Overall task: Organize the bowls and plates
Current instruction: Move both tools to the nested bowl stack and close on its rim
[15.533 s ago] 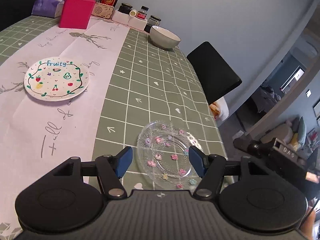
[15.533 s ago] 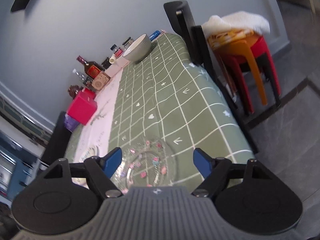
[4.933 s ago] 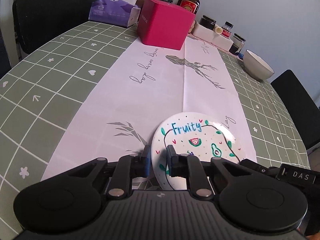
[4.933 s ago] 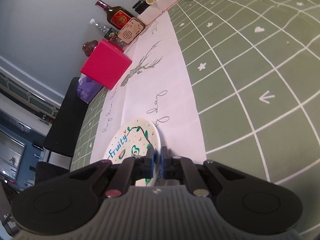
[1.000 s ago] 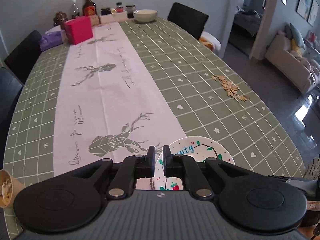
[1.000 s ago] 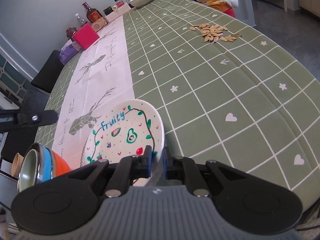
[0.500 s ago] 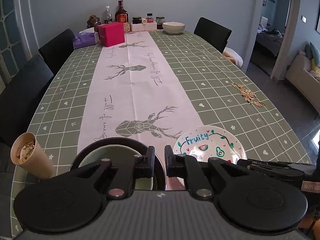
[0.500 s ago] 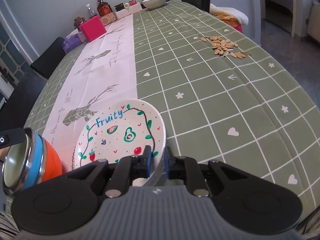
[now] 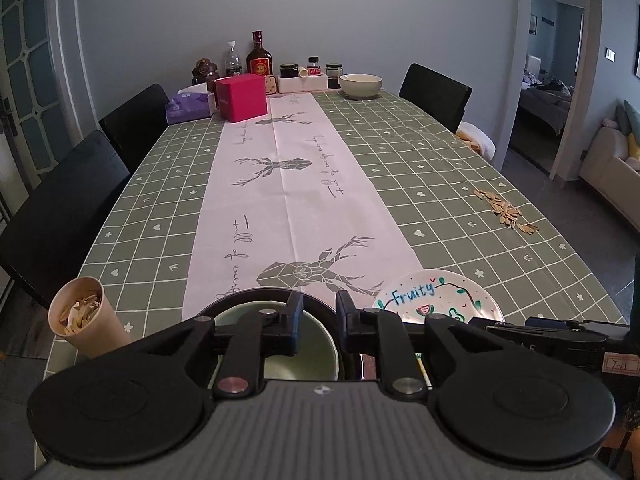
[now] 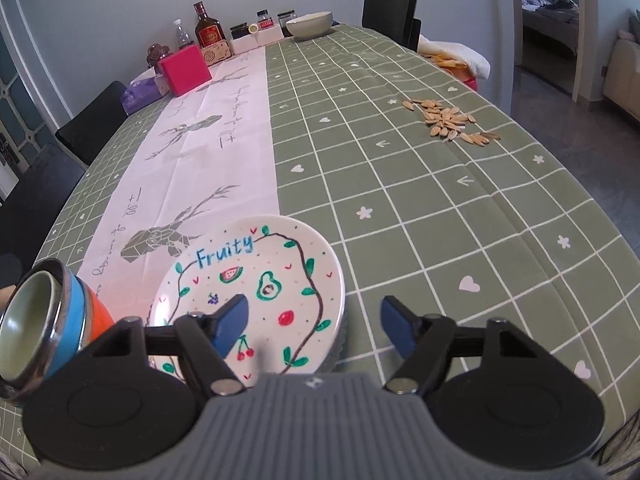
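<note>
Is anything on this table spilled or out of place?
Yes: loose seeds lie scattered straight on the green tablecloth near its right edge, not in the paper cup holding similar bits at the left corner.

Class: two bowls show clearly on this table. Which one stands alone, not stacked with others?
The cream bowl at the far end, beside the jars. The green bowl nests in a coloured stack.

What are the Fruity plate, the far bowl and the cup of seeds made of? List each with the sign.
Fruity plate: probably glazed ceramic; glossy white with painted fruit and lettering.
Far bowl: likely ceramic or stoneware; thick pale walls with a soft sheen.
Cup: looks like brown paper or card; matte, thin-walled, tapered.
</note>
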